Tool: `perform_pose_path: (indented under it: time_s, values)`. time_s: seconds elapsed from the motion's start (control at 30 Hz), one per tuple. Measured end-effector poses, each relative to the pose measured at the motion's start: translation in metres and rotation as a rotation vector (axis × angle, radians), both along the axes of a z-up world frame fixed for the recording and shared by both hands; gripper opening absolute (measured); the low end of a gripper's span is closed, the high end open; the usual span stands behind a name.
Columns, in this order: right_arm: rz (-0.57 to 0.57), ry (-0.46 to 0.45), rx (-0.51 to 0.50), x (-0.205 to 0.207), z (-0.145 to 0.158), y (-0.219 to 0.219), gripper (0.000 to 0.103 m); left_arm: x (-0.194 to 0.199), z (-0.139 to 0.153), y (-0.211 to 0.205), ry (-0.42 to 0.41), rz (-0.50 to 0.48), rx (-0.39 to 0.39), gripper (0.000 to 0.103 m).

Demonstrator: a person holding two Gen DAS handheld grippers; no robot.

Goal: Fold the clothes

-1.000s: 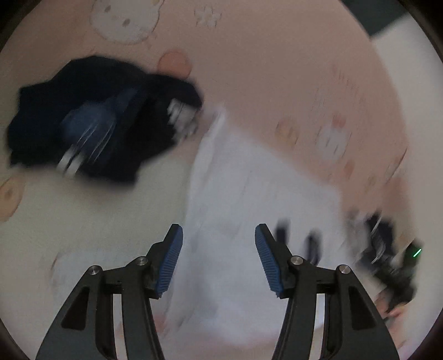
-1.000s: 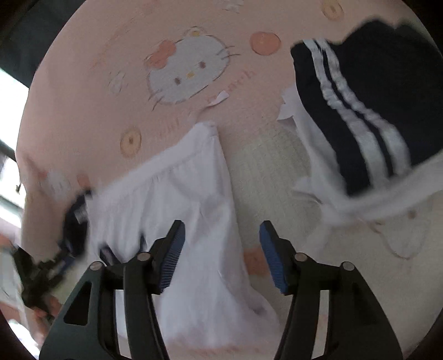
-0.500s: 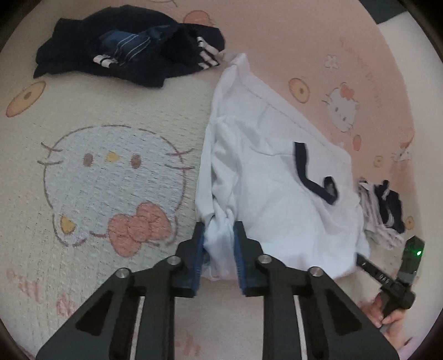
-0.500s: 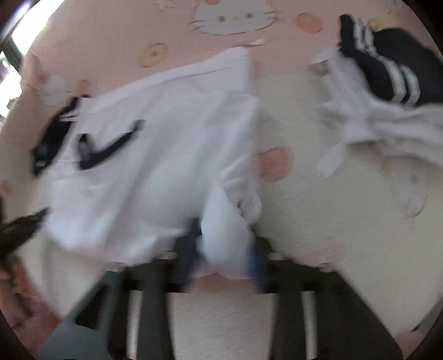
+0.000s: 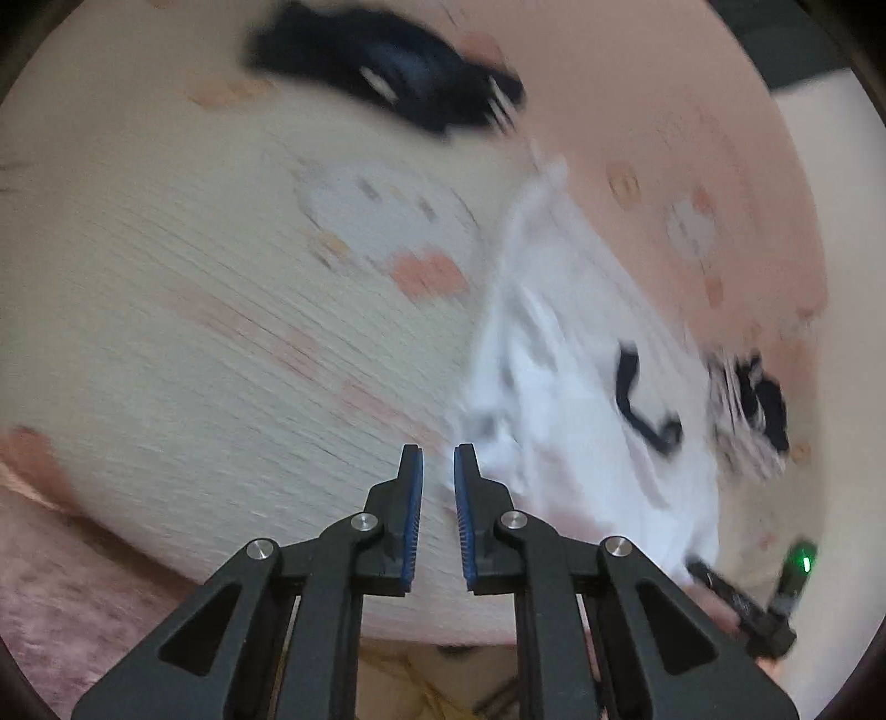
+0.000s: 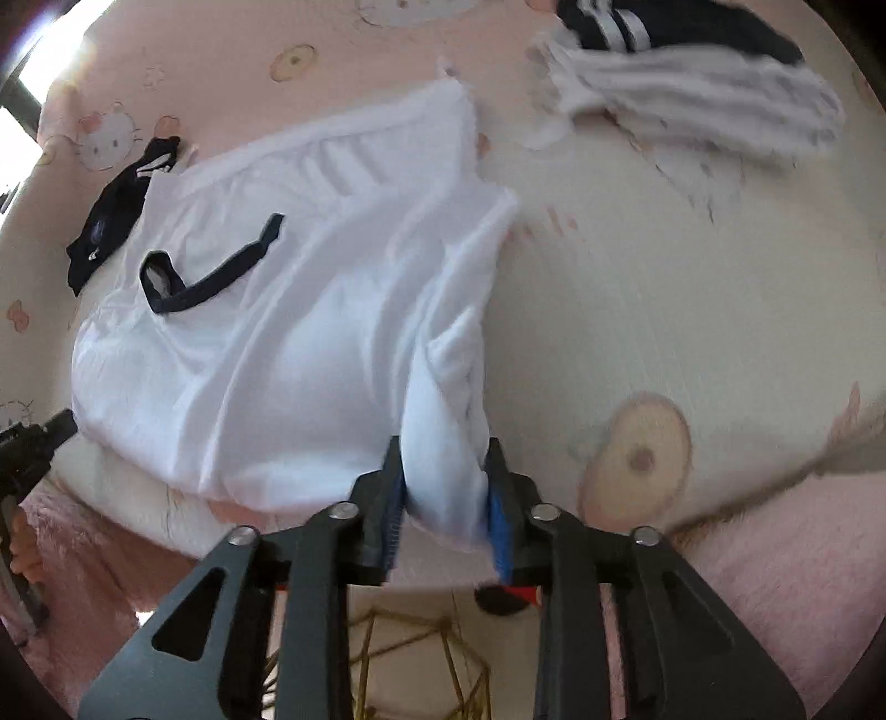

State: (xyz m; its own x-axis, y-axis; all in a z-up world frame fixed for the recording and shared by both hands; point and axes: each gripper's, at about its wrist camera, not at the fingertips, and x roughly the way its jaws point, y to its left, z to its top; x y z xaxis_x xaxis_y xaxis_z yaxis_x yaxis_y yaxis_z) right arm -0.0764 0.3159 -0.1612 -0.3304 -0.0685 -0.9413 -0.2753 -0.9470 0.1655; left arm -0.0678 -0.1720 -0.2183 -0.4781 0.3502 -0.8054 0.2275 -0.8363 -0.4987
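A white shirt (image 6: 288, 343) with navy collar trim (image 6: 216, 277) lies rumpled on a cat-print mat (image 6: 692, 288). My right gripper (image 6: 443, 443) has a thick fold of the shirt's near edge between its blue pads. Both pads touch the cloth while the jaws are opening. In the blurred left wrist view the shirt (image 5: 581, 421) lies to the right of my left gripper (image 5: 438, 451). Its jaws are closing to a narrow gap. No cloth shows between them, though the shirt's corner reaches the right fingertip.
A navy pile (image 5: 398, 72) lies at the mat's far side, with a navy striped piece (image 6: 664, 22) and a white striped garment (image 6: 692, 83). A small dark item (image 6: 116, 205) lies beyond the shirt. A pink fluffy blanket (image 6: 775, 581) borders the near edge, with floor below.
Both grippers closed on the shirt's near edge and moved towards the mat's near edge. The bunch of cloth between the left pads is gone, and the shirt now sits to their right.
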Motion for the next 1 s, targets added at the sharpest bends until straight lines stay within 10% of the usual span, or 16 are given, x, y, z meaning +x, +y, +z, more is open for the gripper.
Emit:
perform_pose_path:
  time_s: [0.13, 0.3, 0.43, 0.73, 0.8, 0.9, 1.0]
  values:
    - [-0.078, 0.055, 0.043, 0.013, 0.01, 0.01, 0.049, 0.007, -0.002, -0.015, 0.03, 0.007, 0.027, 0.052]
    - [-0.072, 0.112, -0.029, -0.001, 0.014, 0.005, 0.057, -0.007, -0.014, 0.025, 0.016, -0.164, -0.071, 0.051]
    - [-0.066, 0.042, -0.013, -0.019, 0.001, -0.006, 0.058, -0.011, -0.019, 0.064, 0.029, -0.312, -0.184, 0.03]
    - [-0.059, -0.017, 0.032, -0.036, -0.015, -0.02, 0.075, -0.02, -0.022, 0.106, 0.092, -0.43, -0.294, 0.027]
    - [-0.052, -0.017, 0.004, -0.04, -0.016, -0.02, 0.069, -0.021, -0.023, 0.114, 0.094, -0.466, -0.333, 0.025]
    - [0.023, 0.018, -0.024, -0.037, -0.019, -0.03, 0.032, -0.022, -0.02, 0.119, 0.086, -0.505, -0.354, 0.012]
    - [0.049, 0.048, 0.069, -0.042, -0.012, -0.039, 0.026, -0.017, -0.006, 0.106, 0.056, -0.512, -0.281, 0.01]
